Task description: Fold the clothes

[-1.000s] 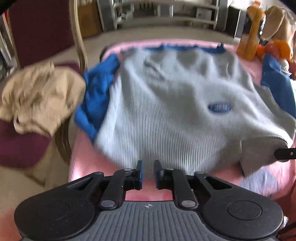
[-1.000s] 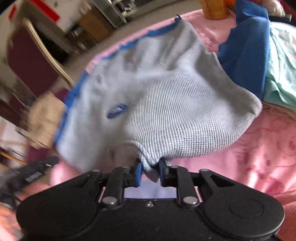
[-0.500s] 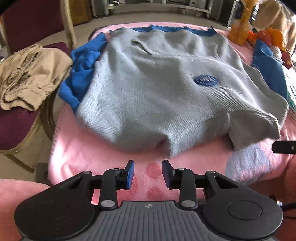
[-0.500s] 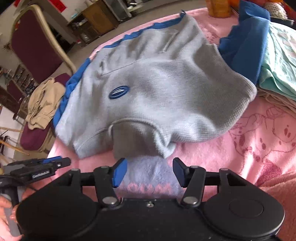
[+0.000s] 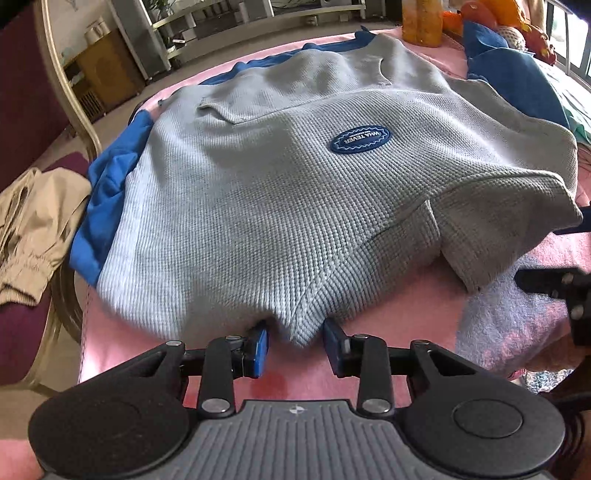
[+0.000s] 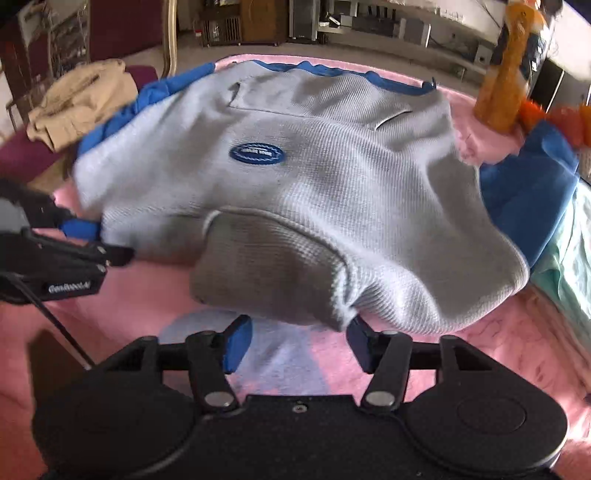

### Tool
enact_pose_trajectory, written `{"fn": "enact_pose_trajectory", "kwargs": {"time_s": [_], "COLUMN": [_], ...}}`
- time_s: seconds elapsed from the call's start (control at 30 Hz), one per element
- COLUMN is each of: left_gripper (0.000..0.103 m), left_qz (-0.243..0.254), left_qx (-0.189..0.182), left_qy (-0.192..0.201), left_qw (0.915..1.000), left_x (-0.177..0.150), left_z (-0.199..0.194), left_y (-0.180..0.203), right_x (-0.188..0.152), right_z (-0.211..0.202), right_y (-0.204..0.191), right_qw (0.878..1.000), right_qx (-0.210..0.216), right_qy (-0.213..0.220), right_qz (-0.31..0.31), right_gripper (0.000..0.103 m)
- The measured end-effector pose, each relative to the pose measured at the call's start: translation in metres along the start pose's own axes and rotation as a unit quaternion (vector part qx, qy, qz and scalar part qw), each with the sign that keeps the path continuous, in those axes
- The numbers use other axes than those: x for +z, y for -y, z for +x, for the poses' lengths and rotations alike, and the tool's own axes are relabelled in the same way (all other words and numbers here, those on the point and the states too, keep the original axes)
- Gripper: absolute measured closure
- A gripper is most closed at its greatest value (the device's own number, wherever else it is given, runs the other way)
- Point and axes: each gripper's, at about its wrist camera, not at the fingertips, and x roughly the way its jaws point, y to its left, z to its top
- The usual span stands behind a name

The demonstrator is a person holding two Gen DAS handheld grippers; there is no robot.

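My left gripper (image 5: 295,345) straddles the grey sweater's (image 5: 295,192) shoulder corner, fingers released; my right gripper (image 6: 299,341), fingers just spreading, holds nothing beside its collar.

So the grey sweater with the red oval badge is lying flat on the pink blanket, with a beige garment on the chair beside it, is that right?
Not quite: the oval badge on the grey sweater is blue, not red, as the left wrist view shows. The rest holds: it lies on the pink blanket, with a beige garment on the chair beside it.

Probably a home: pink blanket (image 5: 369,306), upholstered chair (image 5: 26,92), shelving (image 6: 369,18).
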Motion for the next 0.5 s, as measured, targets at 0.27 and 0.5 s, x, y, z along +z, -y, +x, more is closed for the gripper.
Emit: {"fn": "enact_pose_trajectory", "kwargs": {"time_s": [0.27, 0.5], "left_gripper": [0.087, 0.088], "left_qz": [0.016, -0.007], "left_qx": [-0.009, -0.029], "left_qy": [0.012, 0.037], "left_qw": [0.9998, 0.9989], "left_x": [0.014, 0.054], "left_z": [-0.003, -0.039], "left_y": [-0.002, -0.04], "right_x": [0.009, 0.058], "right_z": [0.02, -0.015], "right_y": [-0.016, 0.0], "right_qw": [0.994, 0.994], "right_qx": [-0.004, 0.075], "right_qy": [0.019, 0.048], "right_qz": [-0.108, -0.069], "right_gripper": [0.066, 0.099]}}
